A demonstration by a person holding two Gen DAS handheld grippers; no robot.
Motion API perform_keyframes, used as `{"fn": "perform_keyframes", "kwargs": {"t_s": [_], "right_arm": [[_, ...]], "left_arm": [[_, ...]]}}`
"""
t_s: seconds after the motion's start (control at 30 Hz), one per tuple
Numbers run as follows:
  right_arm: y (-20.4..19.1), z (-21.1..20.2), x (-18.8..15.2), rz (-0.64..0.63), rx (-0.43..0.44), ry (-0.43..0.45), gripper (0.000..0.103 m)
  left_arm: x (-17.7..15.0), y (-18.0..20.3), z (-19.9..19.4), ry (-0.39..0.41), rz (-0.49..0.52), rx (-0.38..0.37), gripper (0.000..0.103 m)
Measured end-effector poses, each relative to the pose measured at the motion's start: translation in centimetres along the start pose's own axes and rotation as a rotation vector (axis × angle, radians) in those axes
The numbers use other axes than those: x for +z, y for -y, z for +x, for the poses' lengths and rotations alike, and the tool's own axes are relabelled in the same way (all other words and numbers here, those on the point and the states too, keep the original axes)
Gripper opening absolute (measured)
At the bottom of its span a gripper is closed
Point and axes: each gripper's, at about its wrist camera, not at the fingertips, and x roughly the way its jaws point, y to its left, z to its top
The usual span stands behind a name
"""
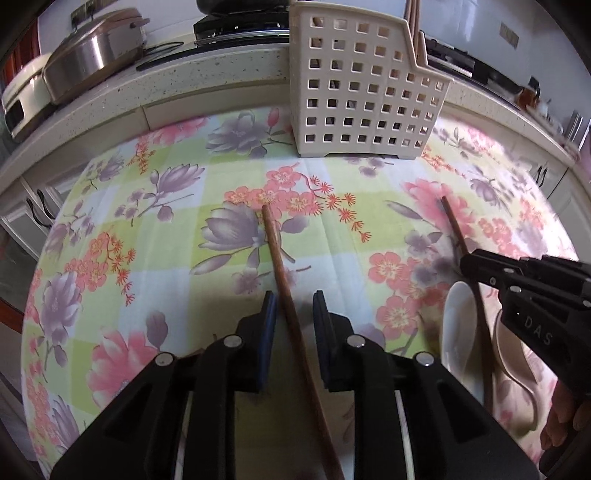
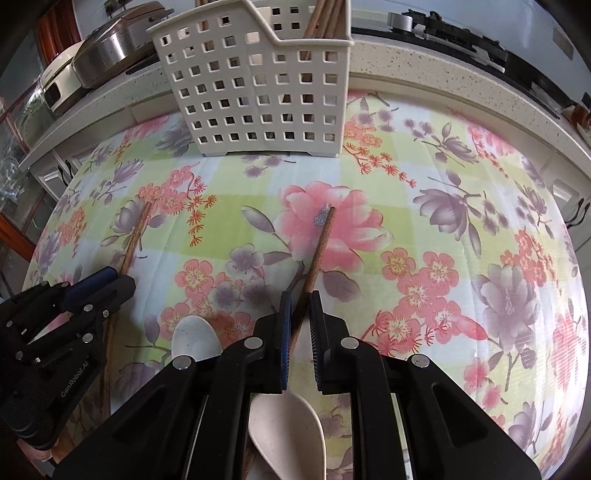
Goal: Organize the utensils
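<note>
Flanking a slim wooden chopstick (image 1: 284, 280), ridged black left tool (image 1: 293, 306) pads

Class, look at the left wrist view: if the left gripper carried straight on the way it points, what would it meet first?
Probably the floral tablecloth, since the left gripper points steeply down with a chopstick between its fingers; depth is unclear.

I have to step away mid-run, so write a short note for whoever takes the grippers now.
Left gripper: jaws open, straddling a chopstick, not gripping it; its tip is on the tablecloth.
Right gripper: jaws shut on a second chopstick, tip on the cloth.
Done: several chopsticks stand in the holder.
Left: both loose chopsticks, the white spoon and the beige spoon still go in.
</note>
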Motion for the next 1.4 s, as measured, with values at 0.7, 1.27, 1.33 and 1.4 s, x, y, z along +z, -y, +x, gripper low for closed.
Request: {"fn": "perform_keyframes", "kwargs": {"t_s": [0.7, 1.27, 1.33, 1.4], "right_arm": [[0.6, 0.2, 0.1, 0.029, -0.02, -0.019, 0.063], [0.9, -4.2, 1.0, 0.053, 0.055, 0.104, 0.01], [0.8, -5.6, 1.1, 0.051, 0.065, 0.134, 0.01], [0.8, -6.5, 1.2, 0.039, 0.066, 0.149, 0.01]], "left_arm": [[-0.1, -1.0, -0.1, 0.001, -0.037, -0.035, 0.008], [1.1, -1.1, -3.7, 0.113, -0.061, -0.096, 0.006], [1.6, -1.1, -5.2, 0.153, -0.066, -0.108, 0.006], [1.8, -1.2, -6.3, 0.182, -0.067, -0.11, 0.006]]}}
